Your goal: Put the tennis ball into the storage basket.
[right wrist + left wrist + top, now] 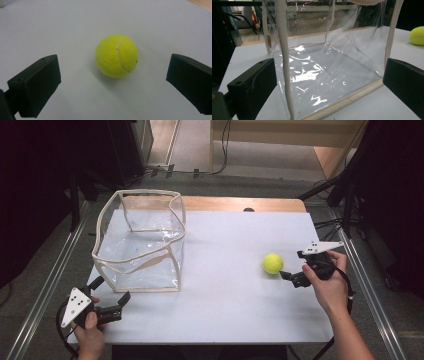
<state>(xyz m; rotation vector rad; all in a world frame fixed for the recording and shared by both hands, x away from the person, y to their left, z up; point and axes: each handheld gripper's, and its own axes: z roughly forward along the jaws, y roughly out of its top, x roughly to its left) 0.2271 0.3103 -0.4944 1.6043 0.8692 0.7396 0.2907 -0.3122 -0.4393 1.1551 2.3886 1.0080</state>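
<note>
My left tongs (pixel 111 292) sit spread apart at the near left of the table (pixel 225 310), just in front of the clear bag (pixel 142 240), not touching it. Farther right, the yellow ball (pixel 272 263) rests on the table, and my right tongs (pixel 286 275), also apart, hover just beside it.
</note>
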